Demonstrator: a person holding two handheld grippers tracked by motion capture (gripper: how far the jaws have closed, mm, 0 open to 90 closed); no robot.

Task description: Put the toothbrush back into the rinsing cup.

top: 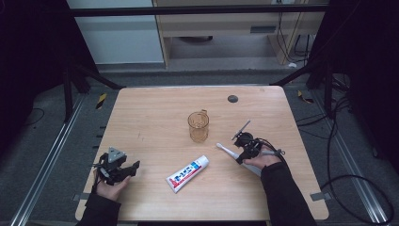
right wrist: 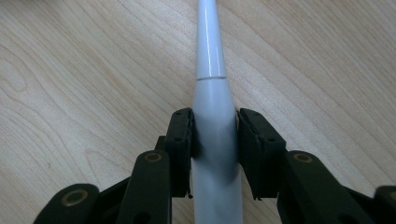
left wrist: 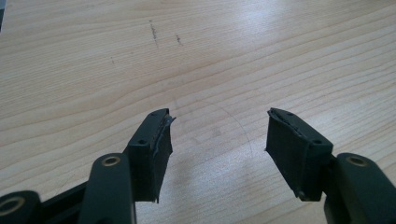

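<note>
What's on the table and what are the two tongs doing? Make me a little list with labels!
table: light wood table
cup: see-through amber cup, upright, mid-table
toothpaste: white and red tube, lying flat, untouched
toothbrush: white toothbrush, lying on the table
right tongs: right tongs shut on the toothbrush handle
left tongs: left tongs open, nothing between them, above bare wood

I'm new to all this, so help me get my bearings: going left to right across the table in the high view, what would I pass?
Left gripper → toothpaste tube → amber cup → white toothbrush → right gripper, shut on the toothbrush.
</note>
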